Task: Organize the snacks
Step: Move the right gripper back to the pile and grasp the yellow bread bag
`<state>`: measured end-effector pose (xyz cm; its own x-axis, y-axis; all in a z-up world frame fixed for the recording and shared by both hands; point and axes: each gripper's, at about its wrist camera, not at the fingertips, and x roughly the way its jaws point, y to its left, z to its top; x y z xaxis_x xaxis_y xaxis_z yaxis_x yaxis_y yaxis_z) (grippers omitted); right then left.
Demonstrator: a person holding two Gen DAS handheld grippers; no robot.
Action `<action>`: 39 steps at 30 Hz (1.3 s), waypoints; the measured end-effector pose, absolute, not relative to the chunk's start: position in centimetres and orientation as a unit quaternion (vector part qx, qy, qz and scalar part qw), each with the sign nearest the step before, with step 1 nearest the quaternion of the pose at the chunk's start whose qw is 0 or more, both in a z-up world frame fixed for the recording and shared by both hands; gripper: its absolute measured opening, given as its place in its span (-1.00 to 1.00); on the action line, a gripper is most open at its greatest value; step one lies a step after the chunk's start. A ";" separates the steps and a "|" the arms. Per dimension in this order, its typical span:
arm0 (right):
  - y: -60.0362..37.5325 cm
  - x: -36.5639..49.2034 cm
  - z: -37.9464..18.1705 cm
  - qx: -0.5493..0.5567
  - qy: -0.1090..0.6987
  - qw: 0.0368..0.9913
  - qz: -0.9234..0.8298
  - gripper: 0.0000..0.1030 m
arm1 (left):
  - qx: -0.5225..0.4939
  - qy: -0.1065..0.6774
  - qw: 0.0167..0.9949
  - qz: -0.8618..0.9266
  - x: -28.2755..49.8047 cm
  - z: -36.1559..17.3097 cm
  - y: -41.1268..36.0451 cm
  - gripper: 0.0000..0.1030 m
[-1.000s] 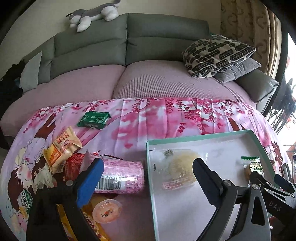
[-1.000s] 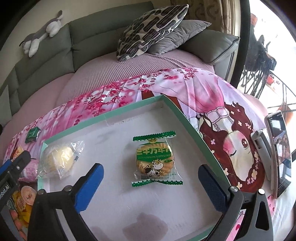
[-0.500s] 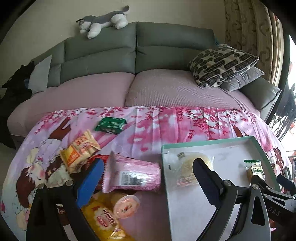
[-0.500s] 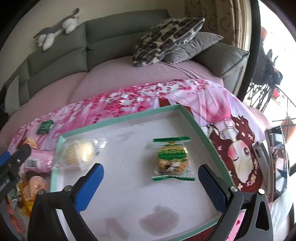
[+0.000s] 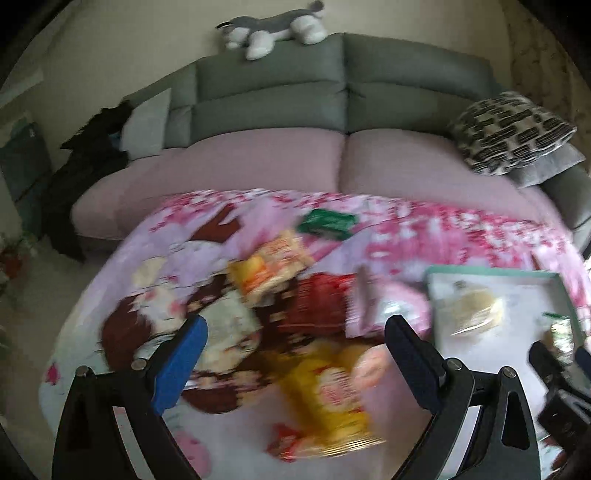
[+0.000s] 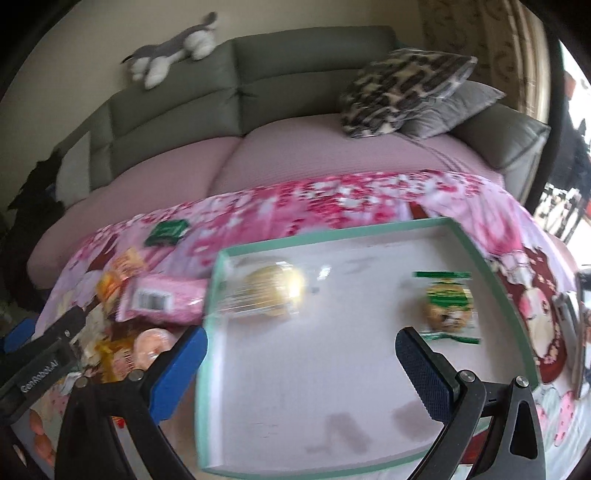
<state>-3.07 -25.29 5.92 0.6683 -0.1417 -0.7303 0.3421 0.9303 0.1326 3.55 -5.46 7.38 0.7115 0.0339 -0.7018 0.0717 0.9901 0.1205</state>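
Left gripper [image 5: 295, 345]: jaws spread wide, nothing between them; hangs above the loose snack pile on the pink floral cloth [image 5: 424, 229]; frame blurred. Directly under it, a yellow snack packet [image 5: 332, 398] with a small round jelly cup [image 5: 369, 365] lying on its upper right corner; just beyond, a red packet [image 5: 317, 306], and beside that to the right a pink wrapped packet [image 5: 373, 306] touching the tray's left wall; further back an orange-yellow packet [image 5: 273, 269]; furthest on the cloth, well apart from the pile, a small green packet [image 5: 327, 223].

Right gripper [image 6: 301, 349]: jaws likewise wide apart, empty; sits over the near part of the green-rimmed tray [image 6: 332, 236]. Tray floor white, with dark smudges near the front edge. Inside the tray: a clear-wrapped pale round cake [image 6: 269, 288] at the left wall, and a green-wrapped biscuit [image 6: 447, 304] toward the right wall; the two well apart. A phone [image 6: 583, 325] lies on the cloth at the far right, outside the tray.

Behind the cloth: a grey sofa [image 5: 406, 81] with pinkish seat cover; patterned cushion [image 6: 399, 88] stacked on a grey cushion [image 6: 454, 107] at the right end; plush husky toy [image 5: 273, 27] lying along the backrest top.
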 end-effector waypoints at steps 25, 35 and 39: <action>-13.6 0.7 1.2 0.076 0.458 0.885 0.031 0.85 | 0.006 0.507 0.862 0.028 4.2 1.1 4.7 0.88; -11.1 1.9 -0.1 0.058 0.473 0.877 0.059 0.54 | -0.020 0.527 0.848 0.049 4.9 -0.5 6.7 0.88; -10.6 2.2 -0.5 0.064 0.477 0.873 0.072 0.14 | -0.023 0.530 0.846 0.049 5.1 -0.7 6.9 0.88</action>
